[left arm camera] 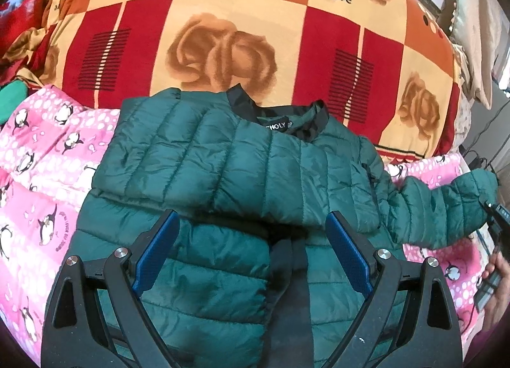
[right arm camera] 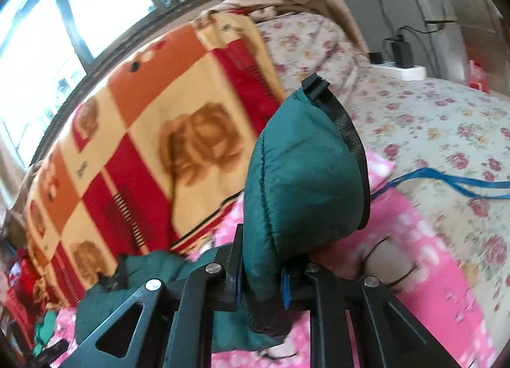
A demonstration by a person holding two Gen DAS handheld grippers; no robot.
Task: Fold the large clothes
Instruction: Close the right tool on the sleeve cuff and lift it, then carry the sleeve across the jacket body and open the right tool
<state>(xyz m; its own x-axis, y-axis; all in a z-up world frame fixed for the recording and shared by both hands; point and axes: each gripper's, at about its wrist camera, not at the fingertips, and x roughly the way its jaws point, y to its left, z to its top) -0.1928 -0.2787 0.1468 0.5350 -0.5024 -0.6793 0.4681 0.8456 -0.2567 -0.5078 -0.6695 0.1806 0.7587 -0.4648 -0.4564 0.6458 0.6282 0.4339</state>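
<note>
Jacket [left arm camera: 229,161], green and puffy, lies on the pink penguin blanket [left arm camera: 41,176] with one sleeve folded across its chest. The right claw [right arm camera: 261,288] is clamped on the other sleeve's cuff [right arm camera: 302,183]. The left claw [left arm camera: 251,240] hangs wide apart above it. Slick, fat cloth could slip free or spring open again.

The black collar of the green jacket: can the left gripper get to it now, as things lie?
Probably yes. The left gripper is open over the green jacket, and the black collar lies uncovered straight ahead; nothing stands between.
</note>
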